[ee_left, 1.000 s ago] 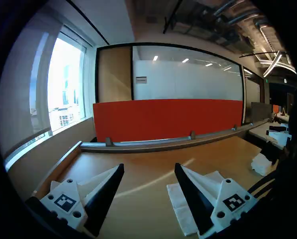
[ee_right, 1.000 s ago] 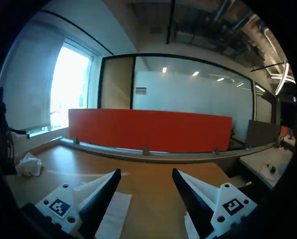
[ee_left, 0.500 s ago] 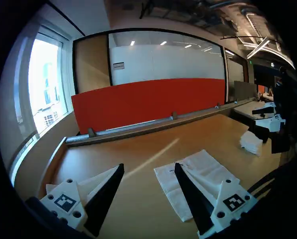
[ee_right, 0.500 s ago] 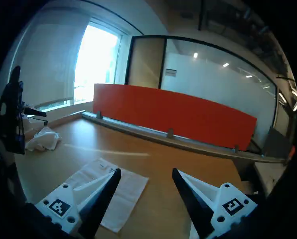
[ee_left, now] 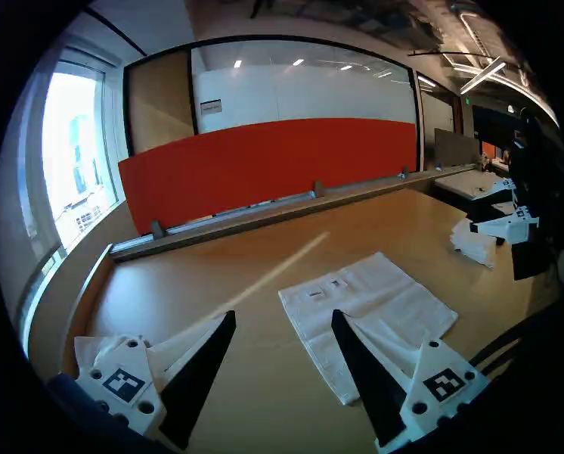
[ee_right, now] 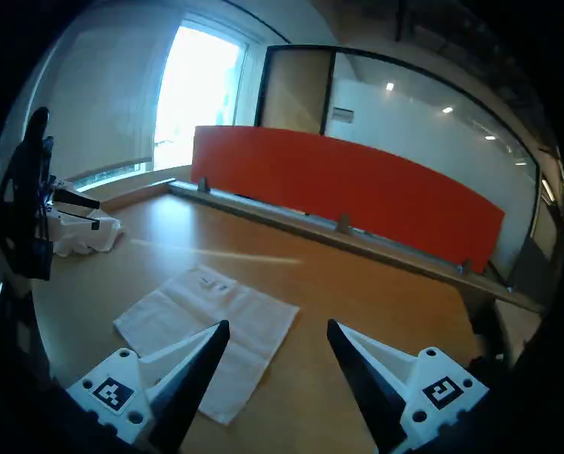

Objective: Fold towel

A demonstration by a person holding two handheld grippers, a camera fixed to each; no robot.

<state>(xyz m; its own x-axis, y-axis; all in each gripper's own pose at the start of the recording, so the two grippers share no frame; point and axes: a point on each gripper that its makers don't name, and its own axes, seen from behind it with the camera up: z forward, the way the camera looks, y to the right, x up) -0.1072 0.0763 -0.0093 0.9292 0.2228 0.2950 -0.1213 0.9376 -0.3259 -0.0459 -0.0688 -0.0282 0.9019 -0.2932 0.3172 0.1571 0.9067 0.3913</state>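
A white towel [ee_left: 367, 301] lies spread flat on the wooden table [ee_left: 229, 257], a small tag near its far edge. In the left gripper view my left gripper [ee_left: 282, 313] hovers open above the table, its right finger over the towel's near left part. The right gripper view has the same towel [ee_right: 206, 316] ahead and to the left, with my right gripper [ee_right: 277, 324] open above its near right corner. Nothing is between the fingers of either gripper. Each view catches the other gripper farther off: the right gripper [ee_left: 512, 225] and the left gripper [ee_right: 69, 206].
A crumpled white cloth [ee_left: 475, 244] lies by the right gripper, another white cloth [ee_right: 84, 233] under the left gripper. An orange divider panel [ee_left: 267, 163] on a metal rail closes the table's far edge. A bright window [ee_right: 199, 98] is on the left.
Both views have tipped downward over the second, so the whole spread towel has come into sight ahead of the fingers. Both grippers stayed open.
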